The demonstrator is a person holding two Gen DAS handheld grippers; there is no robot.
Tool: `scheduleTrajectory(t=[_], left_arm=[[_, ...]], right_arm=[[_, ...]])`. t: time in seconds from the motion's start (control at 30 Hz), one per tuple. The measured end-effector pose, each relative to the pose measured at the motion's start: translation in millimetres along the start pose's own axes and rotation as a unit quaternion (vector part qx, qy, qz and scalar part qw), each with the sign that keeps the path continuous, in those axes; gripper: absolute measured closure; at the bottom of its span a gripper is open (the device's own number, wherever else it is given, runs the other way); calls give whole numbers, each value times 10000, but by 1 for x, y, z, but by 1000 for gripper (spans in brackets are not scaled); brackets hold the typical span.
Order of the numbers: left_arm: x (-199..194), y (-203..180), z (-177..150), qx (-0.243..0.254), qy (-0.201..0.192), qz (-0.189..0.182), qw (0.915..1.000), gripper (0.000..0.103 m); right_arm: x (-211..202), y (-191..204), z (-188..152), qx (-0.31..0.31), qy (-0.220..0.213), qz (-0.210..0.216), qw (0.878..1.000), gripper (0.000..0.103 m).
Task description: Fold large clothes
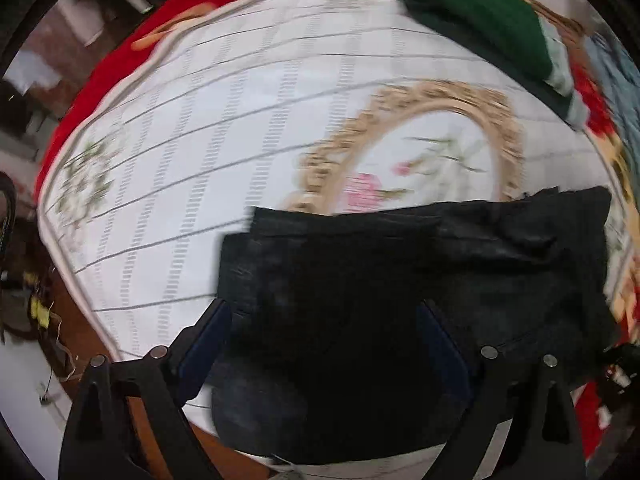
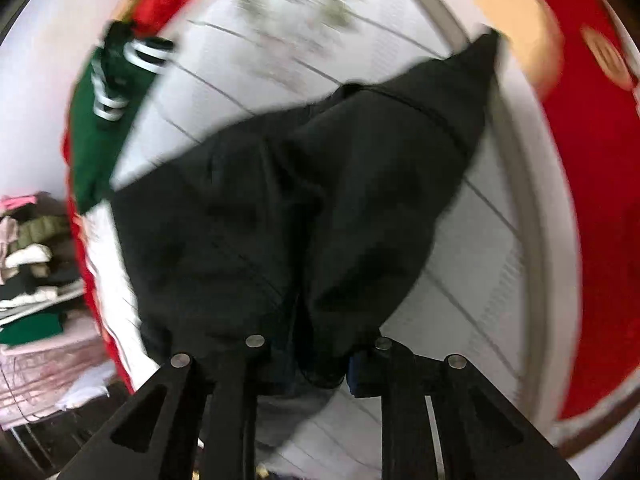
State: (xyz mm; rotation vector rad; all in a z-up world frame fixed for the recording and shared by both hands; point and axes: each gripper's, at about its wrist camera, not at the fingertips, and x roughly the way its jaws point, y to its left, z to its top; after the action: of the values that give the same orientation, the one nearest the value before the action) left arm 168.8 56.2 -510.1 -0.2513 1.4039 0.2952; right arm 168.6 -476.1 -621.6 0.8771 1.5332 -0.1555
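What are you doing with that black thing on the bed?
A person is folding a black garment on a white patterned bedcover, using a handheld gripper in each hand. The right gripper has its jaws pinched on a bunch of the black cloth. The left gripper hangs over the garment with jaws wide apart. A folded green garment lies further back.

The left tongs (image 1: 324, 332) stand spread wide over a black garment (image 1: 420, 280), which lies folded in layers on the near right part of a white patterned bedspread (image 1: 200, 160). The garment's near edge seems to drape off the bed, though blur makes this uncertain. A folded green garment (image 1: 484, 20) rests at the far right. A red blanket (image 1: 120, 64) shows beyond the bedspread's left edge.
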Motion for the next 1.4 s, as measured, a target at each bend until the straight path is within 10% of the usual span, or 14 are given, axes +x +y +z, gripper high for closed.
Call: scheduleTrajectory(t=[0.13, 0.33, 0.6, 0.87, 1.2, 1.4], left_arm=[[5, -66, -10, 183, 41, -398, 9990, 9], [52, -125, 16, 368, 35, -27, 9993, 7], [76, -106, 24, 20, 340, -443, 9984, 0], [52, -84, 19, 87, 176, -80, 9998, 0], [15, -147, -7, 730, -36, -532, 9959, 0], [63, -169, -24, 800, 164, -274, 9963, 0]], right_arm=[[-9, -28, 0, -32, 407, -211, 9989, 59], [-69, 11, -11, -577, -144, -786, 9951, 58], [28, 173, 9, -2290, 334, -84, 9728, 63], [96, 204, 50, -2263, 775, -871, 9671, 70], [-49, 40, 22, -1014, 224, 139, 9945, 49], [-31, -80, 14, 296, 203, 827, 9959, 48]])
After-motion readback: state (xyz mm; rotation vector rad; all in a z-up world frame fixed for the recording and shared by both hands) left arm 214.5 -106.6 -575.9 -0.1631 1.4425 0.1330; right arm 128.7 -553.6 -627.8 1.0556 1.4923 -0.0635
